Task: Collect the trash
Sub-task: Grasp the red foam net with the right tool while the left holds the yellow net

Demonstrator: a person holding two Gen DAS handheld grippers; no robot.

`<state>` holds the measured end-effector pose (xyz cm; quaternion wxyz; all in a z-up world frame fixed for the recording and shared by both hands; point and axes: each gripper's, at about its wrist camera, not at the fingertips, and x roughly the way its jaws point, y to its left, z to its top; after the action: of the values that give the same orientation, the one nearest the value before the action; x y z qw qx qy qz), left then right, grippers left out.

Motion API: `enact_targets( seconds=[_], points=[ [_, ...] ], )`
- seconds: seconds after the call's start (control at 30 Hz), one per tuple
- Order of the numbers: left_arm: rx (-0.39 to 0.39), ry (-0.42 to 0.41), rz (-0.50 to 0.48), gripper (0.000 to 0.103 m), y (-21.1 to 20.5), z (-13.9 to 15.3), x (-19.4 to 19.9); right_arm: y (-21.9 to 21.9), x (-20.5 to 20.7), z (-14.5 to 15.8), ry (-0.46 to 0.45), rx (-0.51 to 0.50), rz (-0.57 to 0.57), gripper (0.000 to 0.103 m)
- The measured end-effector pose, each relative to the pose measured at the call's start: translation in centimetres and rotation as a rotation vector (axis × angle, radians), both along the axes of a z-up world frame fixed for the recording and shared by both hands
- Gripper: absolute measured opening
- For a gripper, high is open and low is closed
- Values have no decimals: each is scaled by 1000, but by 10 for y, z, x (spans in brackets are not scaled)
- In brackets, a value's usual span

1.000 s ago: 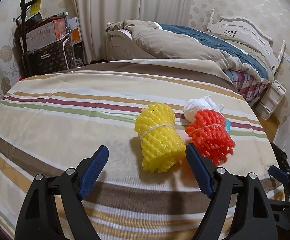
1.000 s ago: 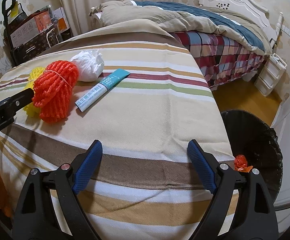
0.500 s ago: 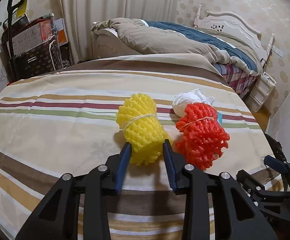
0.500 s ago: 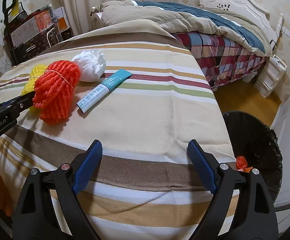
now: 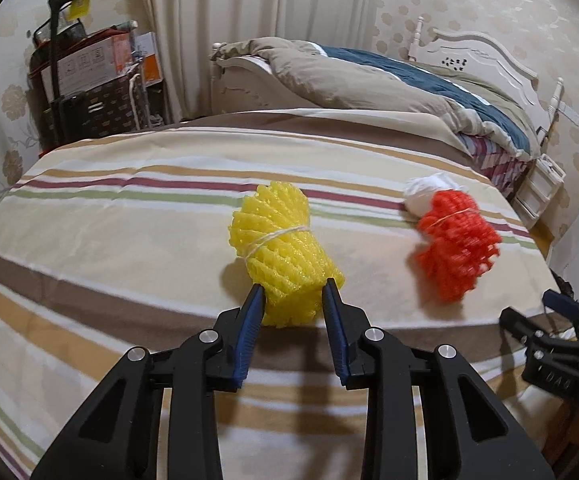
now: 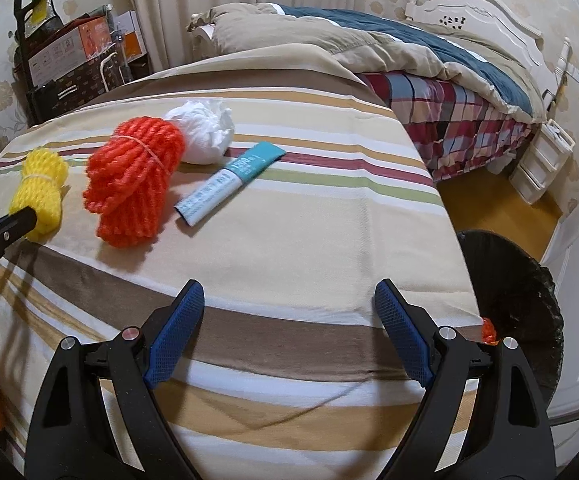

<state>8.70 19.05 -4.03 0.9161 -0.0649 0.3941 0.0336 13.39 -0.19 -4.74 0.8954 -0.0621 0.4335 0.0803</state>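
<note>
A yellow foam net bundle (image 5: 285, 256) tied with string lies on the striped tablecloth (image 5: 109, 220). My left gripper (image 5: 291, 284) is shut on its near end, both blue pads pressing into the foam. In the right wrist view the same yellow bundle (image 6: 43, 184) is at the far left. An orange foam net bundle (image 6: 137, 184) lies apart from it, with a crumpled white bag (image 6: 205, 132) and a teal packet (image 6: 229, 182) beside it. My right gripper (image 6: 289, 292) stands open over the table's near edge, holding nothing.
A black trash bin (image 6: 517, 292) stands on the floor off the table's right edge, an orange scrap (image 6: 488, 330) at its rim. Behind the table is a bed (image 5: 369, 80), and a cart of boxes (image 5: 89, 88) stands by the wall.
My left gripper closed on the yellow bundle and pulled it left, away from the orange one. The right gripper stayed put.
</note>
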Motion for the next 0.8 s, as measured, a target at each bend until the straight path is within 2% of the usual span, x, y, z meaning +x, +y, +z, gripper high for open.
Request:
enact_targets(
  seconds=[0.33,0.67,0.8],
  points=[
    [6,-1,58,32,37,-1,-20,27,-8,8,-32,24,46,85],
    [-17,-14,79,32,53,-1,-25,67,0,27,-84,30,113,85],
    [-23,-17,81,32,55,-1,-26,82,10,24,-77,26,125,71]
  ],
)
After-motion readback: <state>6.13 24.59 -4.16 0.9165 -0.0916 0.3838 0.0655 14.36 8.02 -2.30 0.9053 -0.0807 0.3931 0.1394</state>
